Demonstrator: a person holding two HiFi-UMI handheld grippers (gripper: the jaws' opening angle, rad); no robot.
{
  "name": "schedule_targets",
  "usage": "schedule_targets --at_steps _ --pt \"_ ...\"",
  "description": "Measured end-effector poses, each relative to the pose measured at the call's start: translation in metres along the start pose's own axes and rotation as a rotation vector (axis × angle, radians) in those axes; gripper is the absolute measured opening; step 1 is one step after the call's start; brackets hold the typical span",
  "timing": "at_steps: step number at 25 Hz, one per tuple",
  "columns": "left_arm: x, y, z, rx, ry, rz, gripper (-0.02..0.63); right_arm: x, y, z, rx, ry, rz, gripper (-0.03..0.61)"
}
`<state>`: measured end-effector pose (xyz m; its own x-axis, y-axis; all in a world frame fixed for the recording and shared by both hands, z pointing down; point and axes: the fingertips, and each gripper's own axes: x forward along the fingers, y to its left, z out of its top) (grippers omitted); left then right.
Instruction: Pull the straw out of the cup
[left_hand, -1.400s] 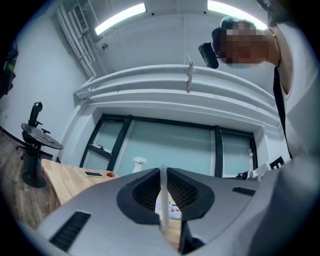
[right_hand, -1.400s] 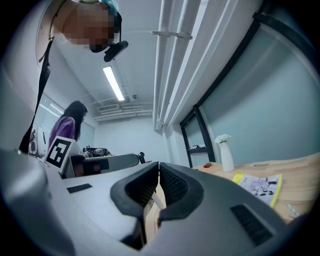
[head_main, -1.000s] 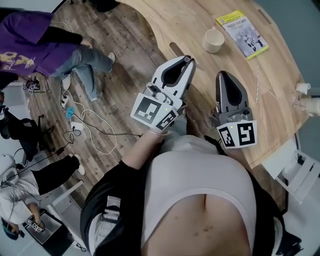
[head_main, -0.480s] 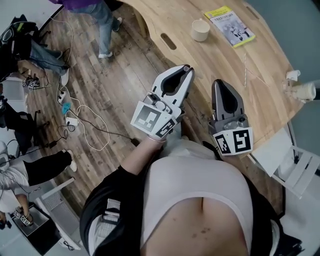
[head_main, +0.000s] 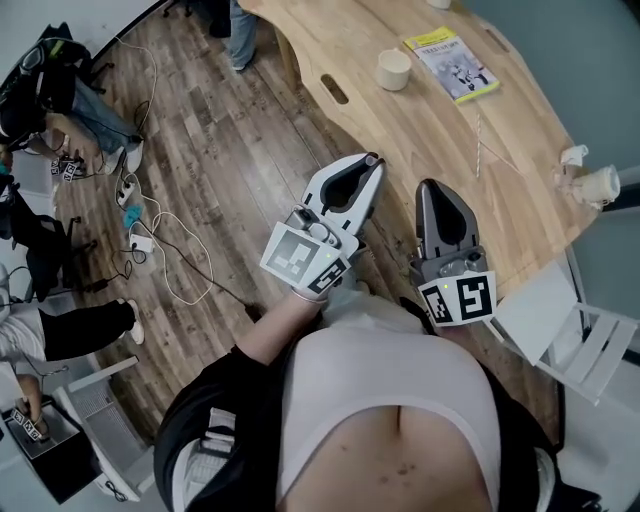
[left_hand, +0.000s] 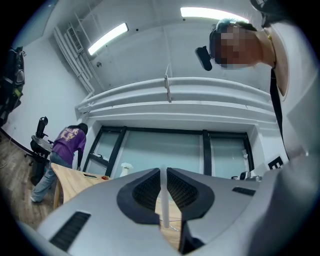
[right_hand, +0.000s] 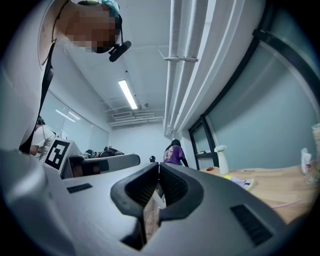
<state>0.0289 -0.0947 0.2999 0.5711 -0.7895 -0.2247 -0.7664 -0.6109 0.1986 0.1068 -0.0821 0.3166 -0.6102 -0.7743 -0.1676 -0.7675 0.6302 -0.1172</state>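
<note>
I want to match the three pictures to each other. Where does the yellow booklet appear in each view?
Head view: the yellow booklet lies near the top, right of centre.
Left gripper view: too small to tell.
Right gripper view: the yellow booklet lies low at the right.
Shared landmark: the wooden table, in all three.

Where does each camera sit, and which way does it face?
Head view: on the head, facing steeply down at the wooden table; shows torso, left hand-held gripper, right hand-held gripper.
Left gripper view: on that hand-held gripper, facing upward along its jaws toward windows; shows the person's white top.
Right gripper view: on that hand-held gripper, facing along its jaws across the room; shows the left one's marker cube.
Both gripper views share the person in purple.
</note>
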Motion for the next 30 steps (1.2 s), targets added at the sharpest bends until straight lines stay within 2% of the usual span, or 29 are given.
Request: schedule_targets --at_steps 5,12,19,30 --pt "-0.004 -0.011 0.003 -0.001 0.001 -0.011 0.043 -0.005 0.004 0.005 -0.008 -0.005 0.009 0.031" --pt "-0.016 -0.017 0.0 0.001 -0.01 0.001 0.043 -0.011 0.016 -0.008 0.021 0.012 0.044 0.031" --pt "-0.023 -0.027 0.007 0.018 -0.013 -0.027 0.043 -0.021 0.021 0.004 0.01 -0.028 0.023 0.031" --pt "-0.076 -0.038 0.022 0.003 -0.018 -0.045 0.043 -0.041 0.076 0.006 -0.008 -0.022 0.019 0.031"
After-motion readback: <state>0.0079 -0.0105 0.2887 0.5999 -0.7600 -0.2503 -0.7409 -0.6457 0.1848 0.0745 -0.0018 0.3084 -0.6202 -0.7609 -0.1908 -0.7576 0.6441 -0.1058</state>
